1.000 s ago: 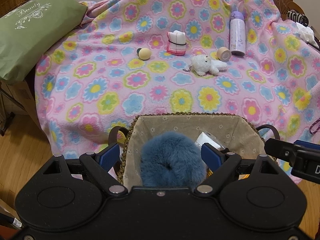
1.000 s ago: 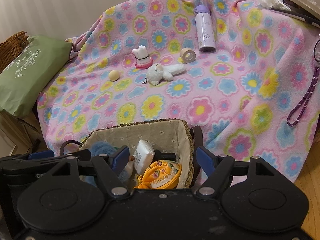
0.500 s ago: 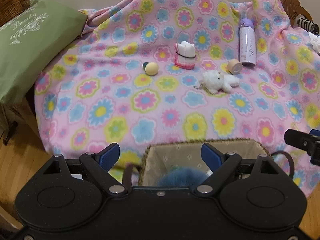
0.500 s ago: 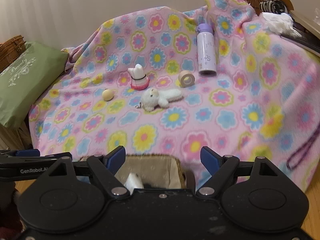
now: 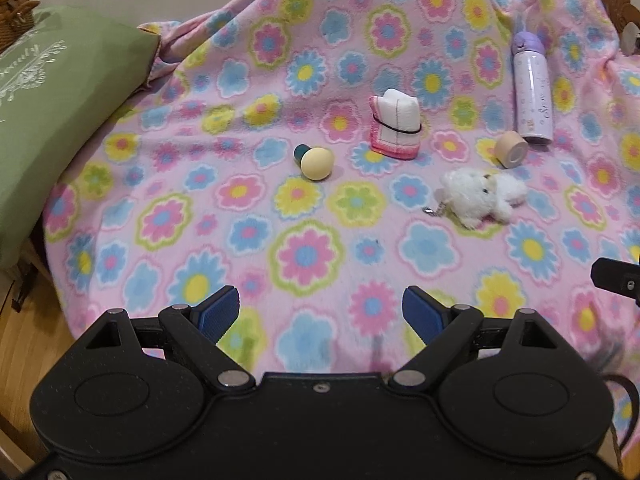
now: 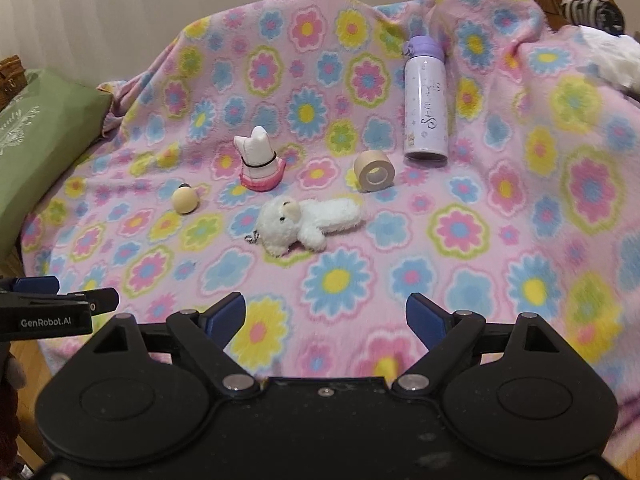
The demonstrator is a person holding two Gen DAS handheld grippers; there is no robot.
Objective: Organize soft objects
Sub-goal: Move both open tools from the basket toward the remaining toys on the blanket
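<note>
Right wrist: "GenRobot.AI" marks left tongs (image 6: 60,300).

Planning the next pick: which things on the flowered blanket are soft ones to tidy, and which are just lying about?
Soft, for the job: white plush toy; folded cloth bundle with hair tie.

Lying about: purple bottle; tape roll; cream ball; green cushion.

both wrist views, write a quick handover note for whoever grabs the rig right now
Left tool: open, nothing between its pads.
Right tool: jaws opening, nothing between them.
On the flowered blanket: white plush toy, banded folded cloth, cream ball, tape roll, upright purple bottle.
Done: nothing visible in these views.
Left: plush and cloth are probably the soft items to collect.
</note>
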